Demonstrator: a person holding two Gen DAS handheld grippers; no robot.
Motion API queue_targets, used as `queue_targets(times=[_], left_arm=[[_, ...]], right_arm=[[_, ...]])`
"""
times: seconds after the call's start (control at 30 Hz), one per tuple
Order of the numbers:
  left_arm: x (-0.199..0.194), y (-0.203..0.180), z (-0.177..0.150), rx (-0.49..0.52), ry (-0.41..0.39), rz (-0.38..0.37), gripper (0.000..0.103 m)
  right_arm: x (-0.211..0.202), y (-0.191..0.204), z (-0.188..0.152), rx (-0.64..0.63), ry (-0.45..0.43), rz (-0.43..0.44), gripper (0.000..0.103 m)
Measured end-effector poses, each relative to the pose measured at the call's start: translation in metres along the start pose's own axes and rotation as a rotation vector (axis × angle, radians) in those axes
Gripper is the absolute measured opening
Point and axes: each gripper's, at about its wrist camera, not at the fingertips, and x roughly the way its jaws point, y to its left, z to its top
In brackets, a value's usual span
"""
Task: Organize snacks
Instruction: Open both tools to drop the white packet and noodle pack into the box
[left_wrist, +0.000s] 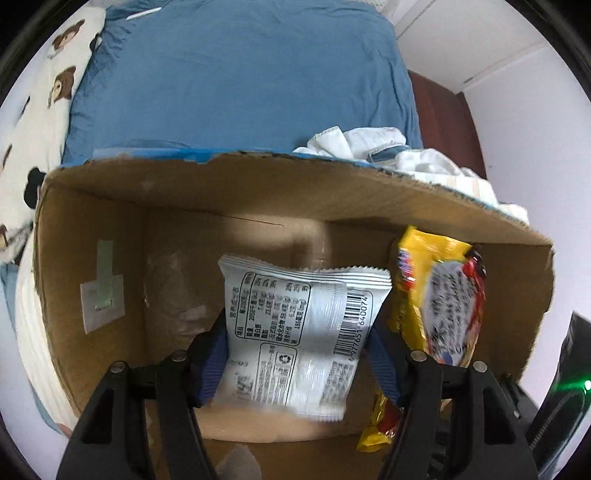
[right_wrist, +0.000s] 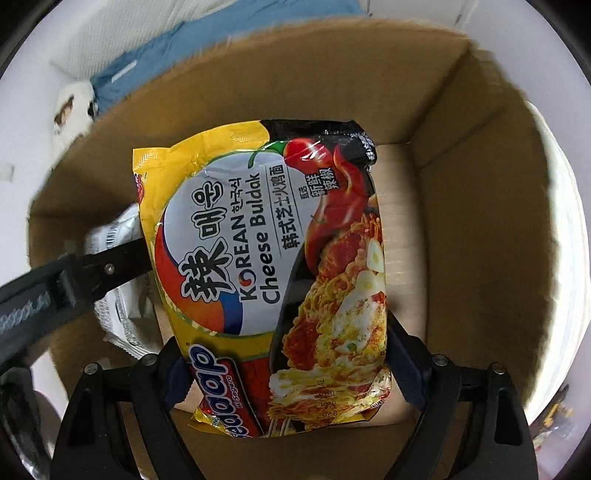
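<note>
Placing step: left claw (left_wrist: 295, 354) grasping white snack packet (left_wrist: 299, 332), right claw (right_wrist: 284, 373) grasping Cheese Buldak noodle pack (right_wrist: 273, 266), both inside cardboard box (left_wrist: 92, 229). Next, likely: release onto box floor.

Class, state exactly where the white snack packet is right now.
In the left wrist view the white snack packet sits between the left gripper fingers, inside the cardboard box, left of the yellow noodle packet.

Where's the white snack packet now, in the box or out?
In. The white packet hangs between the left gripper's pads, below the cardboard box's rim.
</note>
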Motion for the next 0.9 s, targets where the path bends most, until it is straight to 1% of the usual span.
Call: queue_targets(times=[0.07, 0.1, 0.2, 0.33, 0.47, 0.53, 0.73, 0.77, 0.9], left_arm=[[-0.002, -0.002, -0.001, 0.018, -0.015, 0.003, 0.087], [-0.005, -0.003, -0.002, 0.023, -0.028, -0.004, 0.089], [-0.013, 0.0, -0.006, 0.026, -0.062, -0.002, 0.09], [-0.019, 0.001, -0.011, 0.03, -0.086, 0.007, 0.091], [-0.027, 0.0, -0.019, 0.042, -0.111, 0.019, 0.092], [-0.035, 0.001, -0.025, 0.048, -0.137, 0.009, 0.092], [-0.073, 0.0, -0.06, 0.096, -0.257, 0.046, 0.092], [-0.077, -0.001, -0.064, 0.099, -0.273, 0.047, 0.092], [-0.101, -0.001, -0.093, 0.117, -0.363, 0.075, 0.092]], right_arm=[[0.008, 0.0, 0.003, -0.005, -0.003, -0.012, 0.094], [0.008, 0.0, 0.003, -0.004, -0.01, -0.012, 0.094], [0.0, 0.003, -0.001, -0.014, -0.035, 0.001, 0.099], [-0.01, 0.003, -0.008, -0.03, -0.072, -0.017, 0.099], [-0.03, -0.001, -0.024, -0.034, -0.083, 0.014, 0.099], [-0.038, -0.004, -0.03, -0.035, -0.094, 0.024, 0.099], [-0.074, -0.01, -0.067, -0.057, -0.169, 0.024, 0.099], [-0.085, -0.012, -0.073, -0.059, -0.187, 0.022, 0.099], [-0.112, -0.016, -0.098, -0.064, -0.233, 0.033, 0.099]])
